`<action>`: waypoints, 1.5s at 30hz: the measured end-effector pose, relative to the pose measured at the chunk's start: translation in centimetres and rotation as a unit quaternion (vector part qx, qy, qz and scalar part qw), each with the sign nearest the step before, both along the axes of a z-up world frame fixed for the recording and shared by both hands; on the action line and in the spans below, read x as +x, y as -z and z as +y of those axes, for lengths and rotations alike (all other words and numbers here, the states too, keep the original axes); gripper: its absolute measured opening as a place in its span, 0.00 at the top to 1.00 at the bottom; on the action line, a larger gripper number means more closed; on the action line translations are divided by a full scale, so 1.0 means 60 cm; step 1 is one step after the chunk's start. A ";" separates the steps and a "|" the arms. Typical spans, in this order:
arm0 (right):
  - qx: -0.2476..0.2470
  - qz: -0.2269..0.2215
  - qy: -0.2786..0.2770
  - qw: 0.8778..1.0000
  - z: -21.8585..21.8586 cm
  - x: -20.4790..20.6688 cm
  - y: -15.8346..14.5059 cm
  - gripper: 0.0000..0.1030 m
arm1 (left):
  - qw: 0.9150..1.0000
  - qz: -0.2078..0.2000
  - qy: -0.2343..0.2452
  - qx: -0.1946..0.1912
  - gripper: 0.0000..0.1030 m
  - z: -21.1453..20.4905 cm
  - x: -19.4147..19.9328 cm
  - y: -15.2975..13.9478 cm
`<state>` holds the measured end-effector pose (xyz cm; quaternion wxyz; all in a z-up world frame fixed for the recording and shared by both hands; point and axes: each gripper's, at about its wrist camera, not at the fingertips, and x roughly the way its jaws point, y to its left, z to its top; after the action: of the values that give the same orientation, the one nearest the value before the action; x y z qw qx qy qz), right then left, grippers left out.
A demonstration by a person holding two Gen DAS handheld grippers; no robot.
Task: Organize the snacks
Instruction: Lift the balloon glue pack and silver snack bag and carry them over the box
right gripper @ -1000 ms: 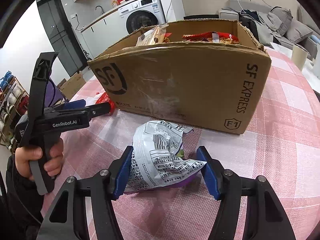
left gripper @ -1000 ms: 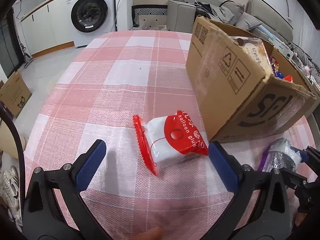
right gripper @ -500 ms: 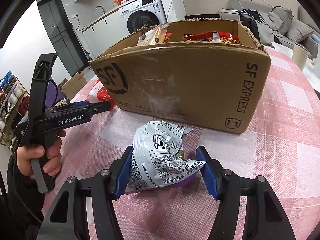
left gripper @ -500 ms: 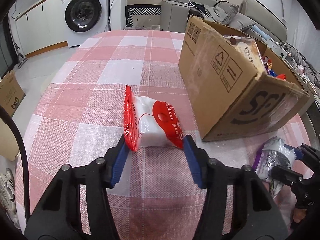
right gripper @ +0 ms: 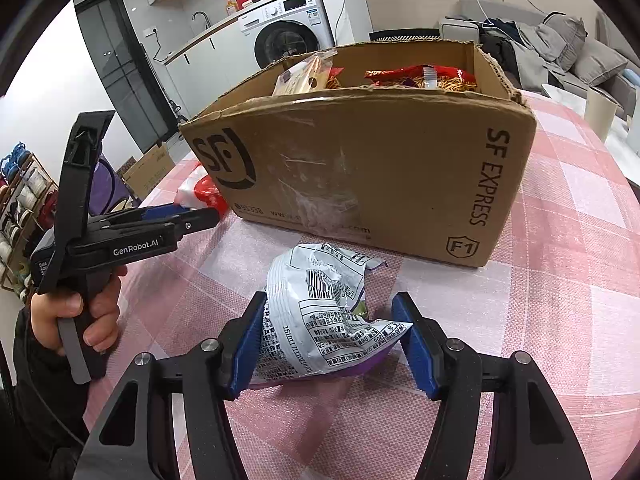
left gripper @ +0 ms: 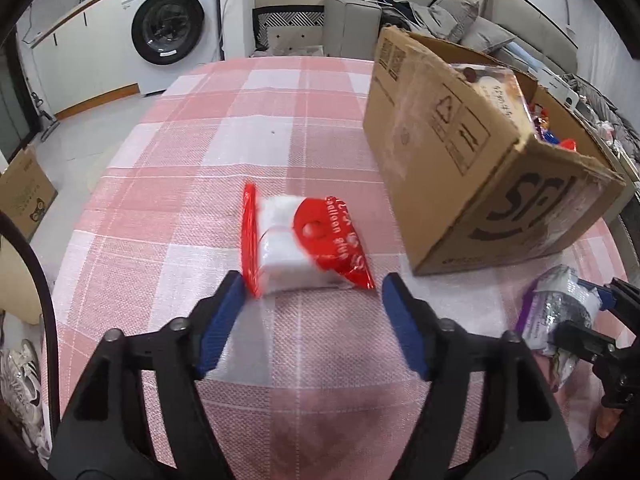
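Note:
A red and white packet (left gripper: pixel 296 244) sits blurred on the pink checked tablecloth (left gripper: pixel 192 160), just past my left gripper (left gripper: pixel 312 284). That gripper's jaws are opening, and the pads do not press the packet. To the right stands an open cardboard box (left gripper: pixel 460 168) with several snacks inside. In the right wrist view my right gripper (right gripper: pixel 330 304) is shut on a crumpled silver and purple snack bag (right gripper: pixel 320 320), which rests on the cloth in front of the box (right gripper: pixel 360 176). The left gripper (right gripper: pixel 200 216) points at the packet (right gripper: pixel 200 192) beside the box's left corner.
A person's hand (right gripper: pixel 80 312) holds the left gripper's handle. The table's left edge drops to a floor with a small carton (left gripper: pixel 24 196) and shoes (left gripper: pixel 20 380). A washing machine (left gripper: pixel 168 28) and a sofa (left gripper: pixel 460 20) stand behind the table.
The left jaws went from wide open to shut on the red and white packet, then parted again. The packet now stands more upright. The right gripper and its bag have not moved.

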<state>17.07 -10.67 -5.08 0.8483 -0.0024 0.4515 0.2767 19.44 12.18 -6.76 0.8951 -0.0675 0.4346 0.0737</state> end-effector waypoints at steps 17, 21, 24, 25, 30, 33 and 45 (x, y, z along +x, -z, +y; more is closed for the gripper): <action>0.000 0.001 0.001 1.000 0.001 0.001 0.004 0.38 | 1.000 -0.013 -0.004 0.015 0.53 0.008 0.018 -0.005; 0.000 -0.003 -0.002 1.000 0.001 -0.002 0.001 0.39 | 1.000 -0.023 0.001 0.008 0.55 0.008 0.008 -0.010; 0.003 -0.006 -0.003 1.000 0.000 -0.006 -0.002 0.42 | 1.000 -0.030 0.004 0.007 0.55 0.004 0.001 -0.016; 0.003 -0.007 -0.002 1.000 0.000 -0.006 -0.004 0.42 | 0.999 -0.032 0.006 0.008 0.55 0.002 -0.001 -0.019; 0.006 -0.012 -0.006 1.000 -0.001 -0.011 -0.011 0.44 | 0.999 -0.043 0.011 0.009 0.55 -0.008 -0.014 -0.037; 0.007 -0.015 -0.008 1.000 -0.001 -0.013 -0.015 0.50 | 0.999 -0.049 0.015 0.008 0.55 -0.013 -0.023 -0.048; 0.009 -0.031 -0.028 0.999 0.008 -0.025 -0.031 0.55 | 0.997 -0.080 0.012 0.005 0.55 -0.020 -0.058 -0.098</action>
<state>15.55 -10.21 -3.20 0.8539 -0.0160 0.4220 0.3043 15.95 10.96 -0.90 0.9280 -0.0635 0.3623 0.0589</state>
